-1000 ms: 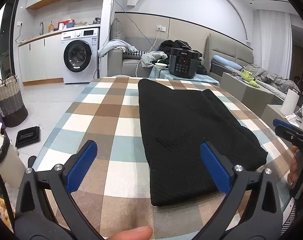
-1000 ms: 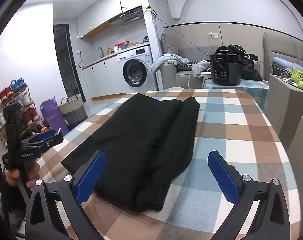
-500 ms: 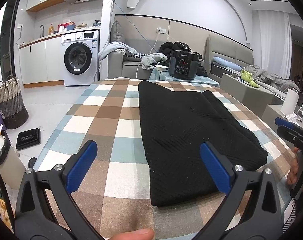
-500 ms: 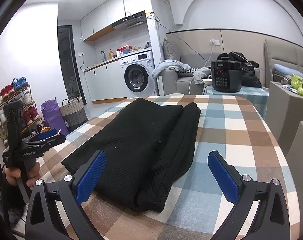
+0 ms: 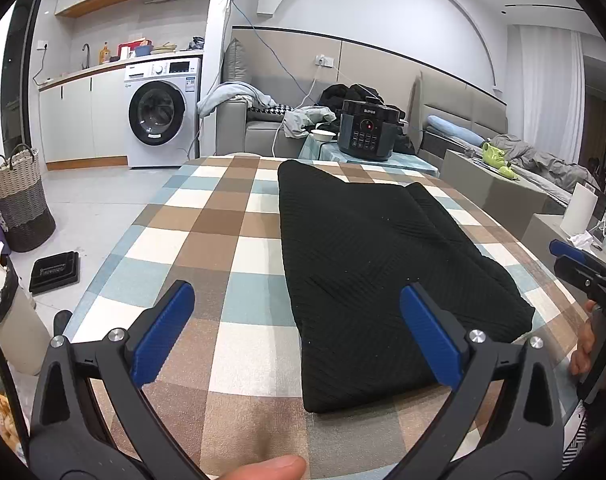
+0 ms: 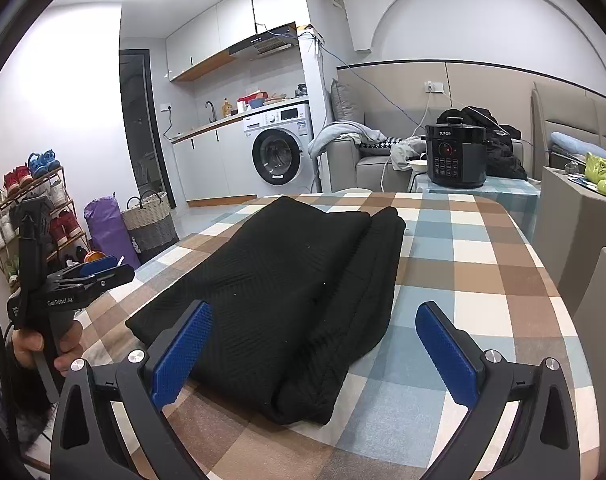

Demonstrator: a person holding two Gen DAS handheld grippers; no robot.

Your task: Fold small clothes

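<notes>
Lying folded on the checked counter (image 5: 239, 240), the black garment (image 5: 375, 272) forms a long flat stack with a thicker doubled edge along its right side, reaching from the near edge toward the far end. The left hand-held gripper (image 5: 297, 330) hovers just above the near edge with its blue pads spread wide and nothing between them; its right pad overlaps the garment's near corner in the left wrist view. The right hand-held gripper (image 6: 315, 348) is likewise released and empty, poised at the garment's near right corner. Beyond the counter stand a black pressure cooker (image 6: 455, 156) on a side table, a washing machine (image 5: 163, 116) and a laundry basket (image 5: 19, 200).
</notes>
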